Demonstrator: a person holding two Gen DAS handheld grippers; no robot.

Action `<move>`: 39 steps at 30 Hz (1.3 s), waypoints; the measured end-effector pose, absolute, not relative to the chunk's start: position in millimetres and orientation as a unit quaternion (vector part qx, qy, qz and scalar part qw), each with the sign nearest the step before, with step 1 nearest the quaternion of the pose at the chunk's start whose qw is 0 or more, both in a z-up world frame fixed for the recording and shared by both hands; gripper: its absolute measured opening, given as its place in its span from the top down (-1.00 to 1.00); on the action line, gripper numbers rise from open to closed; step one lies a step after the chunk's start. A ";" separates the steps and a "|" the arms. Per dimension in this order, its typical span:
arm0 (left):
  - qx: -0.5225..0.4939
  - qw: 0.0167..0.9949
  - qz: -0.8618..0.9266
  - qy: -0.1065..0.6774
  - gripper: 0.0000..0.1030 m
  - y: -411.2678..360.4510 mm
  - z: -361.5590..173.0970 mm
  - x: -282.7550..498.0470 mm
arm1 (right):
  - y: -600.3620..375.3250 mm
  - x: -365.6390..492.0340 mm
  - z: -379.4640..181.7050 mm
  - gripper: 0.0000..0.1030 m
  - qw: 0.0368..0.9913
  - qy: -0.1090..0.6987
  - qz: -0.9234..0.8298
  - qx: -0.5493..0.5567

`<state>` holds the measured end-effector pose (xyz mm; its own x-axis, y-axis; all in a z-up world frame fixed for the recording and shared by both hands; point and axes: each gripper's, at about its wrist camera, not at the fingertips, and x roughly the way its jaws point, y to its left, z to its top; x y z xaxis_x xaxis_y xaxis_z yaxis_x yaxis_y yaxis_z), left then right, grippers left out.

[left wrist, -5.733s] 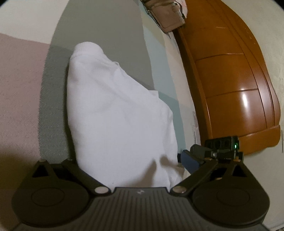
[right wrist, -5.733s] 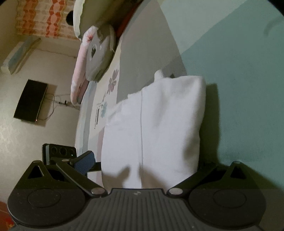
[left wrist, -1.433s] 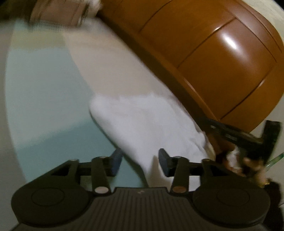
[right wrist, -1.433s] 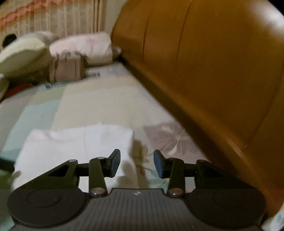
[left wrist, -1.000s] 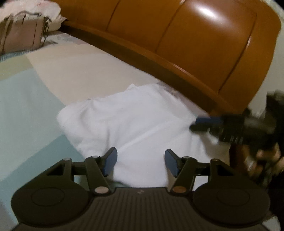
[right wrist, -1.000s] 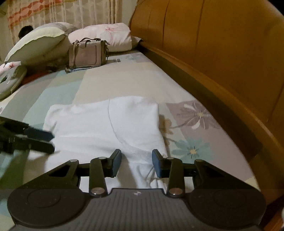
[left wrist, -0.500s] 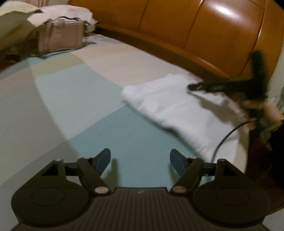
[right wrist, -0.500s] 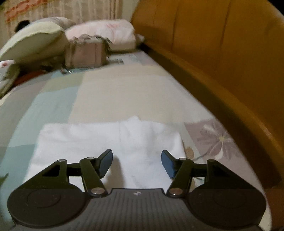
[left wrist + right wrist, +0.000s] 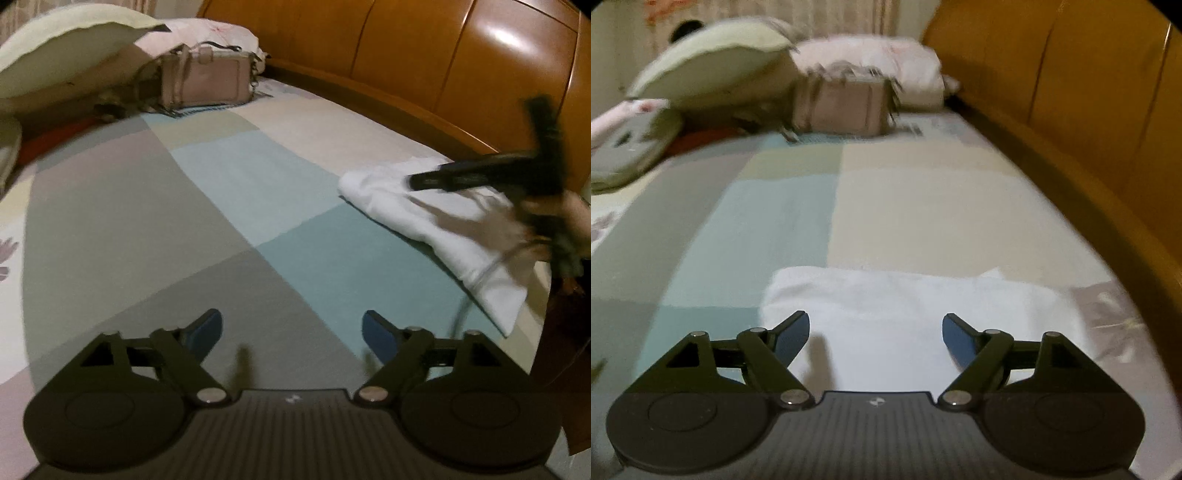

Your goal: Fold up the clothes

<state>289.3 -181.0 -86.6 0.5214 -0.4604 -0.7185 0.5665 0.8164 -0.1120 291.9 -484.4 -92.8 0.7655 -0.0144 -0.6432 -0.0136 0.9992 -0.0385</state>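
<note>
My right gripper (image 9: 875,332), jaws opening and empty, hovers over the folded white cotton garment (image 9: 905,306); my left gripper (image 9: 291,332), also opening, stands well apart.

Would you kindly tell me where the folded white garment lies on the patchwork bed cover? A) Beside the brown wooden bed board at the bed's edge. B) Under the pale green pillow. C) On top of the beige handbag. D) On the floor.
A: the folded white garment lies flat on the patchwork bed cover close to the brown wooden bed board, far from the beige handbag and pale green pillow.
</note>
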 end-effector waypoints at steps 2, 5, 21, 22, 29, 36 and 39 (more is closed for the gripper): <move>0.063 0.870 -0.295 0.390 -0.66 -178.1 -88.8 285.6 | -478.2 261.8 -85.5 -0.62 0.942 0.332 -0.004 -0.044; 0.061 0.867 -0.298 0.395 -0.67 -180.8 -93.6 278.5 | -477.2 233.8 -101.3 -0.63 0.936 0.348 -0.019 -0.049; 0.152 0.865 -0.306 0.368 -0.77 -202.3 -94.0 241.7 | -485.6 170.5 -125.3 -0.83 0.928 0.369 -0.034 -0.030; 0.153 0.865 -0.306 0.366 -0.77 -203.0 -94.9 241.4 | -492.6 167.5 -124.0 -0.89 0.931 0.361 -0.041 -0.022; 0.172 0.883 -0.273 0.341 -0.96 -205.5 -97.9 234.4 | -526.4 160.2 -129.5 -0.93 0.922 0.379 -0.083 0.011; 0.161 0.890 -0.273 0.328 -0.96 -207.1 -91.0 229.7 | -541.5 186.8 -113.0 -0.93 0.942 0.326 -0.076 0.039; 0.153 0.892 -0.276 0.324 -0.96 -203.6 -85.8 227.6 | -559.0 202.2 -126.7 -0.93 0.929 0.348 -0.105 0.063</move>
